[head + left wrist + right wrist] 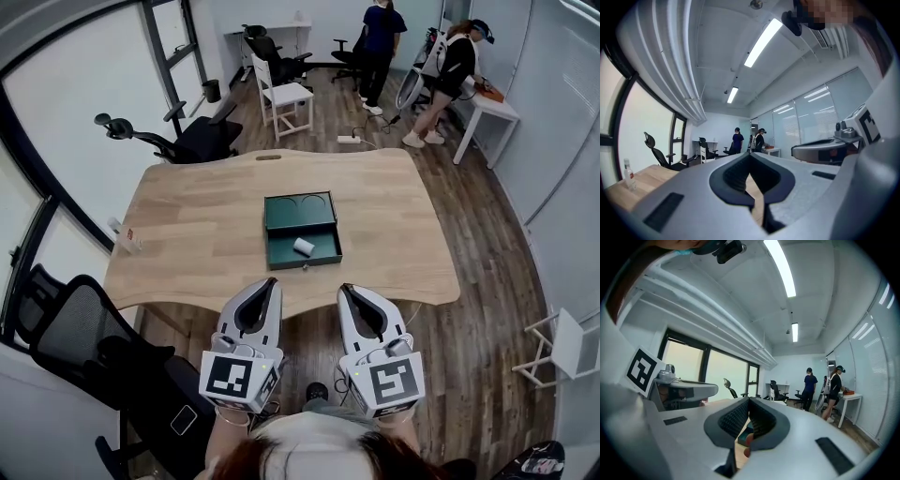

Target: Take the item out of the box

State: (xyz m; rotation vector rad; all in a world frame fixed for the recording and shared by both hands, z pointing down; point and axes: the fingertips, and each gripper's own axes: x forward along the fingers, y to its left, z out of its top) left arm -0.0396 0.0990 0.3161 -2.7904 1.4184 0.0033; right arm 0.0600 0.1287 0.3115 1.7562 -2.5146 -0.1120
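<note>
The light wooden table [206, 234] has rounded corners and a wavy near edge. A dark green box [300, 212] lies flat near its centre, its drawer [323, 251] pulled out toward the near edge. A small clear bottle [128, 239] stands upright at the left edge, well apart from the box. A narrow slot [269, 157] sits at the far edge.

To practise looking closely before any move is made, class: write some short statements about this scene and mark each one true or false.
1. The white item lies in the open drawer of the green box. True.
2. The right gripper holds the white item. False: its jaws are shut on nothing, short of the box.
3. The left gripper has its jaws wide apart. False: they are shut.
4. A small bottle stands near the table's left edge. True.
</note>
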